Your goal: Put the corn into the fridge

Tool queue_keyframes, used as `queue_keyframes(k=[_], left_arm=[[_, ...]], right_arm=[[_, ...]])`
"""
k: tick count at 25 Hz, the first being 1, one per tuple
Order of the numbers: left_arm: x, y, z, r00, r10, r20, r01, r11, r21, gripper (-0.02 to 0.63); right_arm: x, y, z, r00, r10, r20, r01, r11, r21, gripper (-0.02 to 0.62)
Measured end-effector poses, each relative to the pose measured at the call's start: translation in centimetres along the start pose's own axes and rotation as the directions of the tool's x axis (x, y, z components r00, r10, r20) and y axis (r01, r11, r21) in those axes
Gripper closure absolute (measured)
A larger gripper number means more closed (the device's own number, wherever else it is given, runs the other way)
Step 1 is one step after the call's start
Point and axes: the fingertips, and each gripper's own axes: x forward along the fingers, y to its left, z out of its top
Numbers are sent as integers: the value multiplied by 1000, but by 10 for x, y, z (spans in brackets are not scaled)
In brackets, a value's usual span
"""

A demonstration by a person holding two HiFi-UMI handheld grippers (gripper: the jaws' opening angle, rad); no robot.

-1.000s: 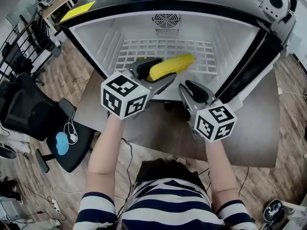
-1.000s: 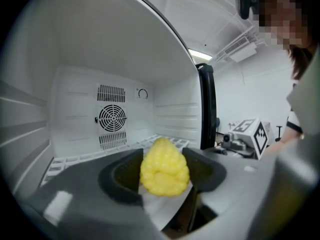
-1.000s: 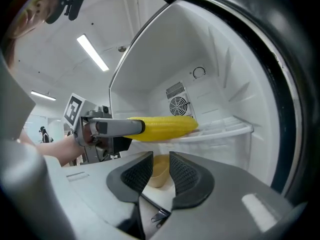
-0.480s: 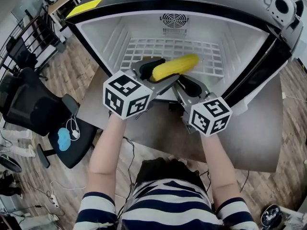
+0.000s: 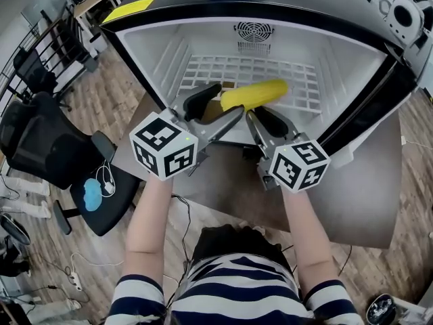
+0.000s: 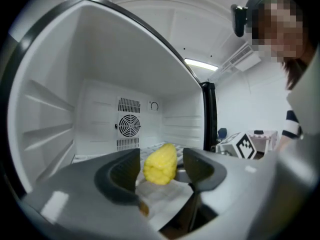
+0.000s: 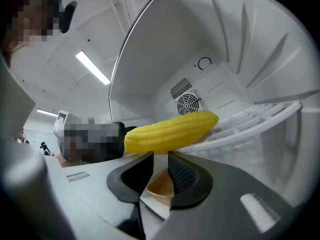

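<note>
Corn lay on the front of the wire shelf inside the open fridge, fan vent on the back wall behind it. L gripper: jaws apart, one each side of the corn's near end, w/ a slim gap on both sides, not clamped. R gripper just beside it, below the corn's middle: jaws almost together, nothing btw them; a tan thing showed through the slit. Fridge sat on a grey table; office chair well off to the left.
</note>
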Motion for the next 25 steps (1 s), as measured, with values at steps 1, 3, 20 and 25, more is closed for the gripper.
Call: queue_keyframes(k=[1, 3, 20, 25], left_arm=[[-4, 0, -2, 1000, 9, -3, -9, 1000, 7, 606], [-9, 1, -8, 999, 39, -17, -38, 999, 31, 606], [10, 1, -21, 992, 93, -87, -83, 991, 109, 606], [22, 5, -22, 990, 101, -97, -90, 989, 116, 606]], right_arm=[[0, -1, 1, 1000, -5, 3, 5, 1000, 4, 520], [0, -4, 2, 1000, -15, 8, 15, 1000, 18, 520], [-12, -14, 3, 998, -53, 15, 52, 997, 49, 549], [-22, -19, -10, 997, -73, -6, 73, 996, 55, 549]])
